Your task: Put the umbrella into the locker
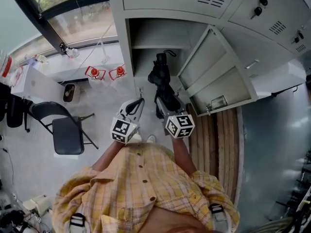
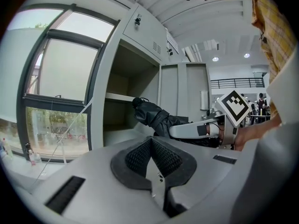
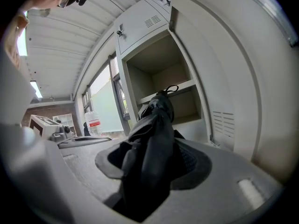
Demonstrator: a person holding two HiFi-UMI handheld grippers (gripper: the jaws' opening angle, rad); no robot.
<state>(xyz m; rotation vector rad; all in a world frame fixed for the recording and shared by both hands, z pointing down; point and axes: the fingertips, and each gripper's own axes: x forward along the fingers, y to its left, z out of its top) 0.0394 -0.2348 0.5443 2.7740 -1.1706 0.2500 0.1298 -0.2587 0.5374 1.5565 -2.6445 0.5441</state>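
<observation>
Clamped between the fingers [image 3: 200,162] of the right gripper [image 1: 164,108], the umbrella [image 1: 160,75] pointed lengthwise at 12 o'clock toward the locker [image 1: 146,35]; the left gripper [image 1: 136,106] had its fingers together.

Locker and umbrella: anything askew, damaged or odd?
Nothing stands out. The folded black umbrella is clamped in the right gripper, its far end pointing into the open locker. The door hangs wide open with no visible damage. The left gripper is shut and empty.

Both forearms reach forward, side by side, pointing near level. The left gripper [image 2: 152,143] has jaws together, empty; the right gripper [image 3: 161,141] has jaws clamped on the umbrella [image 3: 158,118].
</observation>
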